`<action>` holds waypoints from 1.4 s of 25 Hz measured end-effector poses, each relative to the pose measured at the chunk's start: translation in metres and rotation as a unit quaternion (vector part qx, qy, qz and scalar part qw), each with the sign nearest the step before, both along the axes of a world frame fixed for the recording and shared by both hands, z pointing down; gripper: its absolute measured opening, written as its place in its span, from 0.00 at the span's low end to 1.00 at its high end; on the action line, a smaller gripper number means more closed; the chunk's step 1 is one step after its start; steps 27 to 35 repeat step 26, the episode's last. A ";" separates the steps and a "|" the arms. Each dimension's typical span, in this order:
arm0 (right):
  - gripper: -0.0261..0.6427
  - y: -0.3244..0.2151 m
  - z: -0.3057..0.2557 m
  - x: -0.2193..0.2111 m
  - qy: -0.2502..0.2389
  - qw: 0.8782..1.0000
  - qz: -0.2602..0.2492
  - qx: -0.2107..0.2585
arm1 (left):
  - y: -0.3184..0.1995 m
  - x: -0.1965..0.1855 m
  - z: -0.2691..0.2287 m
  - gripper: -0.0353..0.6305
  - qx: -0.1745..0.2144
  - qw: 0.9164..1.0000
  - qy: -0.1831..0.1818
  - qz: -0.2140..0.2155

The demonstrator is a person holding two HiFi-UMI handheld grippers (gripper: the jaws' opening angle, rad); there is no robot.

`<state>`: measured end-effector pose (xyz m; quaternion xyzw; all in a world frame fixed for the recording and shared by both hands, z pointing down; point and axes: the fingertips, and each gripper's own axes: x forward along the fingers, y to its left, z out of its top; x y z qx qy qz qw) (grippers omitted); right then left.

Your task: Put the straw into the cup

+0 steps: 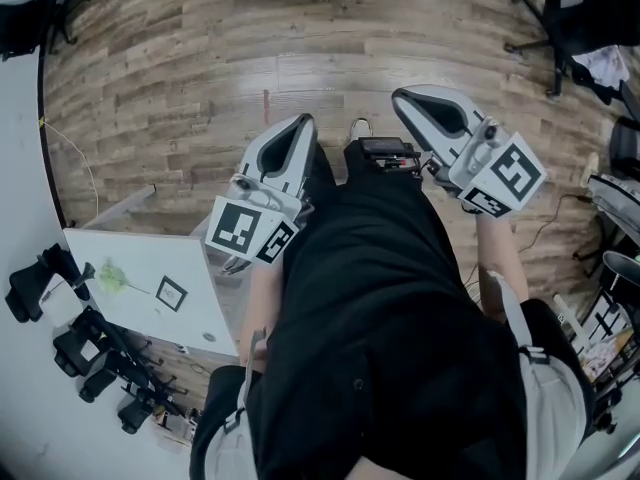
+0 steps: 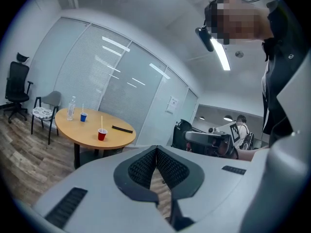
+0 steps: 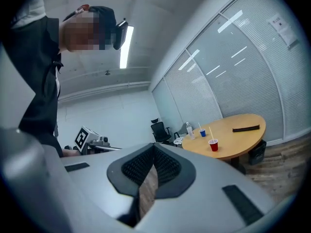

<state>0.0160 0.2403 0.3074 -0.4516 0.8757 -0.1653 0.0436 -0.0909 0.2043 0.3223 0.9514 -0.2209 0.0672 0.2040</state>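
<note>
Far off on a round wooden table (image 2: 92,127) stands a red cup (image 2: 102,135) with a straw (image 2: 101,122) upright in it. The right gripper view shows the same red cup (image 3: 213,145) and straw (image 3: 209,135). A blue cup (image 2: 83,116), also holding a straw, stands beside a clear bottle (image 2: 71,108). My left gripper (image 1: 305,120) and right gripper (image 1: 400,96) are held at waist height over the wooden floor, well away from the table. Both are shut with nothing between their jaws.
A flat black object (image 2: 122,129) lies on the round table, with chairs (image 2: 44,111) around it. In the head view a white board (image 1: 150,288) with a marker square lies at the left, black clamps (image 1: 100,358) beside it. An office chair (image 1: 570,18) stands at the far right.
</note>
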 end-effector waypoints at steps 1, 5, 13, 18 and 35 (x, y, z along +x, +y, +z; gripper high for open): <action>0.06 -0.001 0.000 -0.001 0.002 1.000 0.000 0.001 | 0.000 0.000 0.000 0.07 -0.001 1.000 0.000 0.000; 0.06 -0.004 0.002 -0.009 0.019 1.000 -0.003 0.007 | 0.001 -0.002 0.000 0.07 0.002 1.000 -0.003 0.006; 0.06 0.000 0.000 -0.013 0.015 1.000 -0.003 0.012 | 0.007 0.002 0.002 0.07 0.002 1.000 -0.008 0.013; 0.06 0.004 0.003 -0.007 0.018 1.000 -0.004 0.012 | 0.010 0.008 0.005 0.07 0.001 1.000 -0.011 0.014; 0.06 0.007 0.001 0.004 0.017 1.000 0.003 0.015 | 0.014 0.015 0.006 0.07 -0.002 1.000 -0.015 0.014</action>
